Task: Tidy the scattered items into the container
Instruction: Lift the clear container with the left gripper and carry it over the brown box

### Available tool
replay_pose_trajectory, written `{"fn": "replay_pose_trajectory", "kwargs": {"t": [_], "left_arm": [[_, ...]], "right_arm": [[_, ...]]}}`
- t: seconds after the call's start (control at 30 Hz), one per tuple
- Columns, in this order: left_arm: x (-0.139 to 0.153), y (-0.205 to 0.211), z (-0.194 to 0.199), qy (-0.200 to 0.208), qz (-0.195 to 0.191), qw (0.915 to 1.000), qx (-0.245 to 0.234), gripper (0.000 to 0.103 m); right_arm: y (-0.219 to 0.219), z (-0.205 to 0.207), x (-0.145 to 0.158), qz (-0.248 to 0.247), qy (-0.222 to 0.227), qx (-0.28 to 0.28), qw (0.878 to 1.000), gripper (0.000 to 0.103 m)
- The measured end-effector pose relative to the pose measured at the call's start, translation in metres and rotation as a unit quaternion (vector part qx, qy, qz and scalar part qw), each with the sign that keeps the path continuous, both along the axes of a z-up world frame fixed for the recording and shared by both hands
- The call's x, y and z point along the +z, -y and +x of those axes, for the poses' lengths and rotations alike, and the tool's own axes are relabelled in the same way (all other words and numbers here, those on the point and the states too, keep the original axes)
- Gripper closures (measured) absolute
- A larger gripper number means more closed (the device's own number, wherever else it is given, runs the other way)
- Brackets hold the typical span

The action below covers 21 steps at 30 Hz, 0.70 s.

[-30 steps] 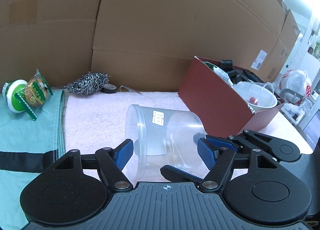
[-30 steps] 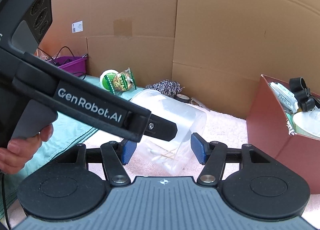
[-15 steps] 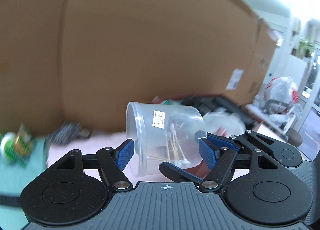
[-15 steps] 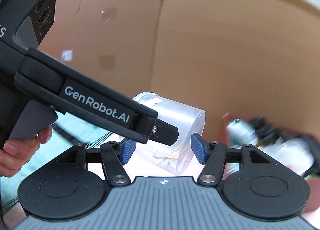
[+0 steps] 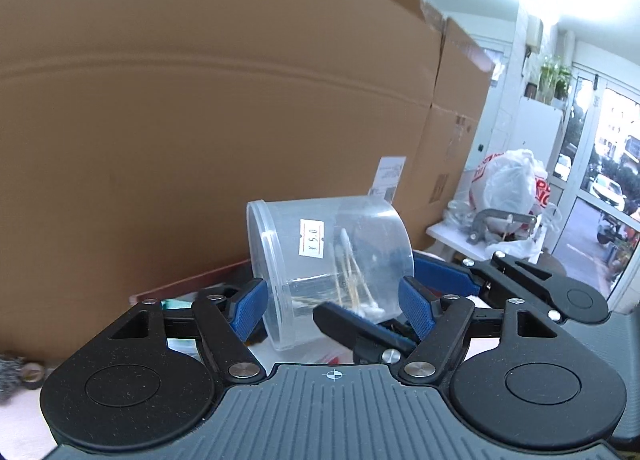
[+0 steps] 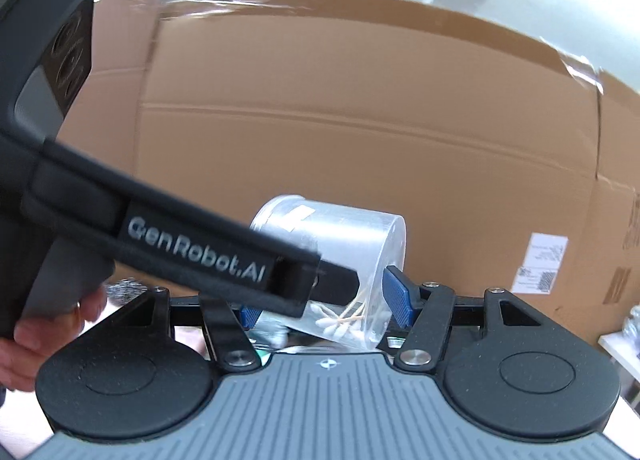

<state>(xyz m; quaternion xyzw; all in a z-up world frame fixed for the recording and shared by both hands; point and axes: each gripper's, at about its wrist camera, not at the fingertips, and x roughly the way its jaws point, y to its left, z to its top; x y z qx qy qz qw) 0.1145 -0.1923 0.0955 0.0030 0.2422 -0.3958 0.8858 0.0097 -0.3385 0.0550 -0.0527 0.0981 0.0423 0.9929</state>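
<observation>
Cardboard boxes (image 5: pixel 200 120) fill the background of both wrist views. Behind them on the right: glass doors (image 5: pixel 592 180), a white table (image 5: pixel 452 232) and a white plastic bag (image 5: pixel 508 184).

Red-brown container (image 5: pixel 188 284): only a strip of its rim shows low in the left view, contents blurred.

Left gripper (image 5: pixel 330 302): blue pads part open, one each side of the clear plastic tub (image 5: pixel 328 268). Contact with the wall can't be confirmed. The same tool crosses the right view as a black arm marked GenRobot.AI, with a hand (image 6: pixel 52 336) on its grip.

Right gripper (image 6: pixel 322 308): pads similarly spread either side of the tub's closed end. Can't tell whether they are clamping.

Tub is off the table, tipped on its side between both tools, above the container rim, open mouth to the left, price sticker (image 5: pixel 312 238) on its wall.

Cotton swabs (image 5: pixel 356 284) lie loose inside against the lower wall.

Steel scourer (image 5: pixel 12 376) sits at the far left edge, blurred.
</observation>
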Motion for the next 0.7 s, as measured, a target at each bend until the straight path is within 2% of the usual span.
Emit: {"fn": "replay_pose_trajectory", "kwargs": {"t": [0.17, 0.23, 0.27, 0.4, 0.57, 0.67, 0.7], "left_arm": [[-0.016, 0.013, 0.024, -0.030, -0.002, 0.9995, 0.013, 0.028], [-0.019, 0.016, 0.032, -0.037, 0.000, 0.9992, 0.014, 0.022], [-0.019, 0.017, 0.034, -0.038, 0.002, 0.9991, 0.019, 0.022], [-0.022, 0.014, 0.034, -0.027, 0.006, 0.9988, 0.040, 0.011], [-0.018, -0.003, 0.036, -0.030, -0.027, 0.9972, 0.062, 0.007], [-0.015, -0.006, 0.040, -0.038, -0.036, 0.9964, 0.066, 0.007], [-0.014, -0.005, 0.040, -0.038, -0.035, 0.9965, 0.066, 0.007]], "right_arm": [[0.022, 0.016, -0.007, 0.007, -0.017, 0.015, 1.000, 0.036], [0.026, 0.030, -0.010, 0.013, -0.022, 0.025, 0.999, 0.034], [0.029, 0.035, -0.011, 0.016, -0.025, 0.028, 0.999, 0.032], [0.031, 0.051, -0.013, 0.018, -0.033, 0.027, 0.999, 0.026], [0.035, 0.040, -0.012, 0.009, -0.019, 0.014, 1.000, 0.021], [0.043, 0.037, -0.010, 0.032, -0.017, 0.013, 0.999, 0.021], [0.043, 0.039, -0.009, 0.037, -0.022, 0.015, 0.999, 0.025]]}}
